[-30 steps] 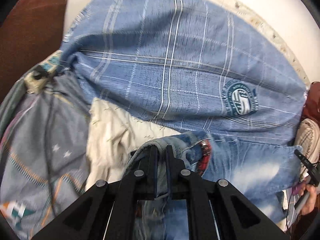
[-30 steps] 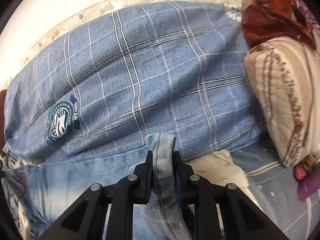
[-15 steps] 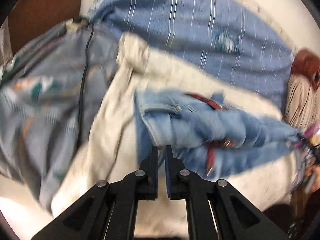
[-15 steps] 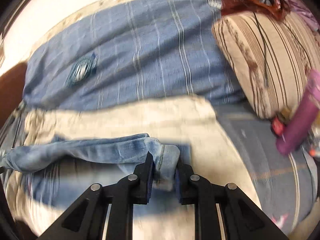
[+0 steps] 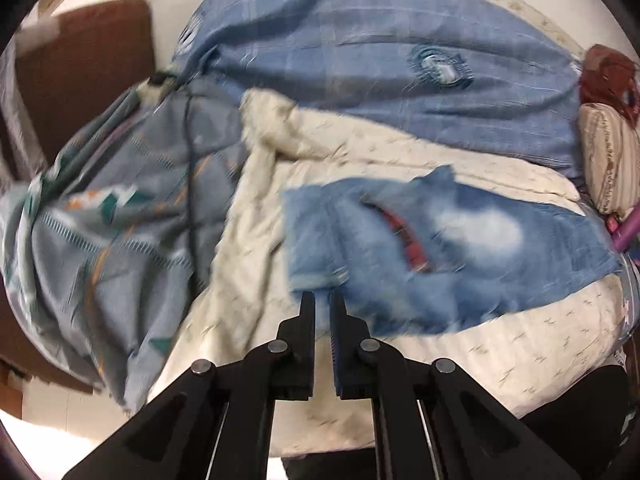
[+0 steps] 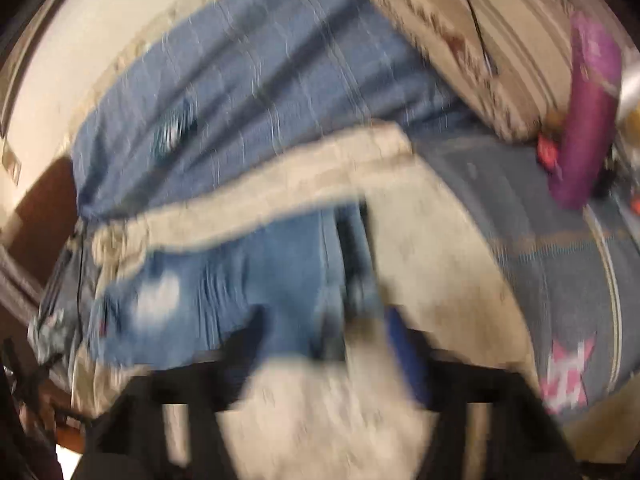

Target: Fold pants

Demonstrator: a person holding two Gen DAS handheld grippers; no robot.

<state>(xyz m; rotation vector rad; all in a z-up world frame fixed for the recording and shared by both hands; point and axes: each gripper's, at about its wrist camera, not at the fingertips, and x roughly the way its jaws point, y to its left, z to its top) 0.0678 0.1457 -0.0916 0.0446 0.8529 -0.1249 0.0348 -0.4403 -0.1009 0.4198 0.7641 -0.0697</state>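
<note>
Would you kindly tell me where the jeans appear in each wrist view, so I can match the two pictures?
Left wrist: jeans lie right of centre on the cream blanket.
Right wrist: jeans lie lower left of centre, blurred.
Shared landmark: the round badge on the blue checked cover, upper right in the left view, upper left in the right.

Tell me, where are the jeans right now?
The jeans lie flat on the cream blanket, right of centre in the left wrist view, below the blue checked sheet.

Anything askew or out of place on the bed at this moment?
The jeans lie flat on the cream quilt but slanted, with a red lining showing at a gaping opening. A dark cable trails over the patterned grey sheet. The right wrist view is too blurred to judge.
</note>
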